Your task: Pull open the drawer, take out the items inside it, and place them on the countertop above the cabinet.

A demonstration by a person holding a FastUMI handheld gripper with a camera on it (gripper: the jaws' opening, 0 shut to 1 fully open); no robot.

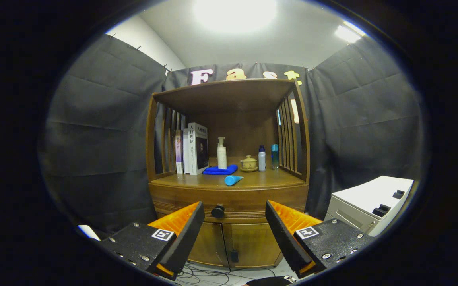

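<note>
Fingers: I have the gripper (235, 222) spread wide, gripping nothing, low centre.
Knob: the drawer knob (218, 211) sits between them, beyond the tips, drawer (229, 200) shut.
Tabletop: the blue tube (233, 180) lies above, mid-frame.
Risk: I judge an off-centre close could slip off the knob.

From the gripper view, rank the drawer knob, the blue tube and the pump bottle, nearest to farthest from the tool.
The tool is open, short of the cabinet.
1. Drawer knob: between the fingers, on the drawer front.
2. Blue tube: lying on the countertop near its front edge, beyond the knob.
3. Pump bottle: upright at the back, behind the blue cloth.
</note>
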